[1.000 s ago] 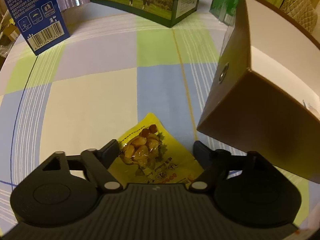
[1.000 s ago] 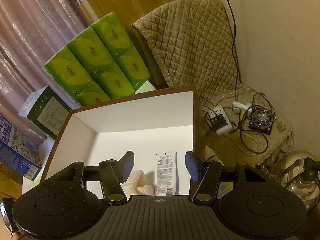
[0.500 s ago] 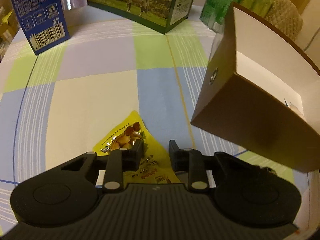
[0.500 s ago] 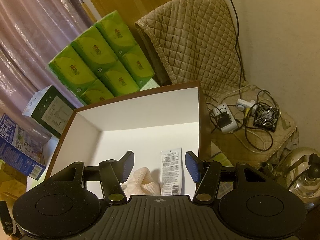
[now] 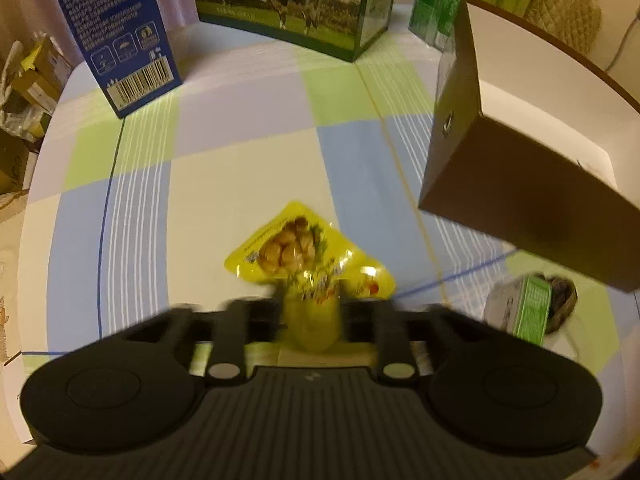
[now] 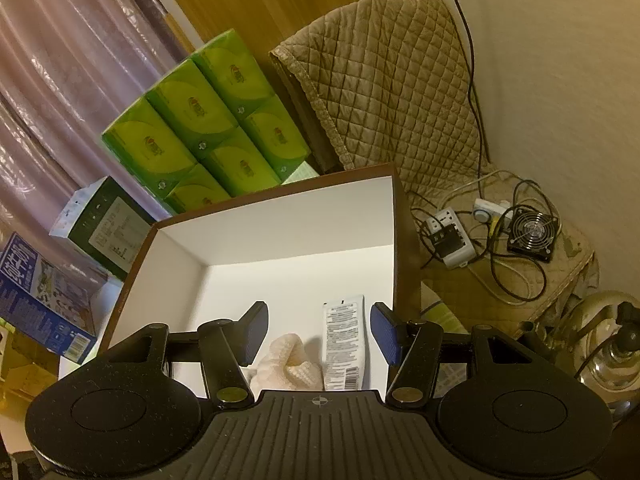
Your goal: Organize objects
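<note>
On the far left of the checked surface [image 5: 248, 168] stands a blue carton [image 5: 116, 32], and right of it, at the far edge, a milk box [image 5: 296, 4] with a cow on it. In the near middle, the left tongs [image 5: 310, 312] are clamped on the near end of a yellow snack bag [image 5: 304, 256]; its far end, with a clear window showing nuts, sticks out beyond the tips above the surface. This part of the view is blurred by motion. To the right is a brown box [image 5: 520, 196] with a white inside, its near corner just beside the bag but apart from it. Near the box's near right side lies a small green-and-white packet [image 5: 528, 312].

In the right wrist view, green packs [image 6: 200, 120] are stacked far left, behind the box [image 6: 280, 216]. The right tongs [image 6: 318, 336] stand apart and grip nothing, over the box's open top. Inside, on the box floor, a cream cloth [image 6: 288, 364] lies left of a white sachet [image 6: 344, 340] with printed text and a barcode. Far right, a quilted cover [image 6: 392, 80], a power strip [image 6: 448, 236] and a small fan [image 6: 532, 232] sit outside the box.
</note>
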### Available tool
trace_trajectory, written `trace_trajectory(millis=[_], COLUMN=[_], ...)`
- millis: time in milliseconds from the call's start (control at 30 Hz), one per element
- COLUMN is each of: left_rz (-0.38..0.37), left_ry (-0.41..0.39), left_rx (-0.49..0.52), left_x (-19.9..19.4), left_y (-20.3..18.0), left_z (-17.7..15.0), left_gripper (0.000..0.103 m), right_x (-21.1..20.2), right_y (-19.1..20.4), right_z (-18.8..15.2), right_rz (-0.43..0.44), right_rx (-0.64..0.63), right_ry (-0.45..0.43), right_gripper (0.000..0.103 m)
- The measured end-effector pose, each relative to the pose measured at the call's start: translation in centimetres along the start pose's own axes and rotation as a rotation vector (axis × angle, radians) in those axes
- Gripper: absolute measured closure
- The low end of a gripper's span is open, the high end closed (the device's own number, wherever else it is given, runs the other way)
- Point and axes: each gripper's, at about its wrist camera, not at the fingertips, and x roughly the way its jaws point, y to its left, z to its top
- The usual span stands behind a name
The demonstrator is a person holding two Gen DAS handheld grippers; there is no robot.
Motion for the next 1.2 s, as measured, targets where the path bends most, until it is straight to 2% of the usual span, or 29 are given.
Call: trace_trajectory(millis=[67,133,200,300,367,500,567,633,733,1000,1200], left_rz=[0.005,-0.015,-0.042,-0.034,-0.042,-0.024,-0.013,0.002,0.0,0.002,-0.034], left_ry=[0.013,0.023,0.031,0.032,0.043,0.087,0.094,0.09,0.081,0.002,-0.121], left_rx=[0.018,0.016,0.019,0.059,0.075,0.091,0.075,0.067,0.069,0.075,0.113], left_x=[-0.3,-0.8,-1.1,-0.9,-0.3,1.5,2.1,2.5,2.3,-0.8,-5.8], left_y=[0.1,0.2,0.1,-1.0,-1.7,-2.7,-2.7,-2.6,-2.6,-3.0,-5.1], left_z=[-0.7,-1.6,-2.4,-3.5,-3.8,-4.0,-4.1,-4.1,-4.0,-3.3,-0.8], left_gripper=[0.074,0.068,0.033,0.018,0.012,0.012,0.012,0.018,0.019,0.019,0.019], right_x=[0.0,-0.2,-0.3,-0.3,-0.3,-0.6,-0.8,-1.0,-1.2,-1.7,-1.6], right_y=[0.1,0.1,0.0,-0.3,-0.4,-0.3,-0.2,-0.2,-0.1,0.3,0.6], right_z=[-0.2,-0.4,-0.5,-0.7,-0.8,-1.0,-1.0,-1.0,-1.1,-1.4,-1.4], right_rz=[0.002,0.004,0.004,-0.001,0.003,0.005,0.007,0.01,0.015,0.031,0.045], right_rx=[-0.005,-0.005,0.001,0.009,0.018,0.018,0.015,0.014,0.012,-0.005,-0.015], right_ry=[0.005,0.008,0.01,0.018,0.022,0.023,0.02,0.017,0.015,0.012,0.023], right_gripper=[0.049,0.049,0.049,0.049,0.049,0.049,0.049,0.049,0.049,0.049,0.049])
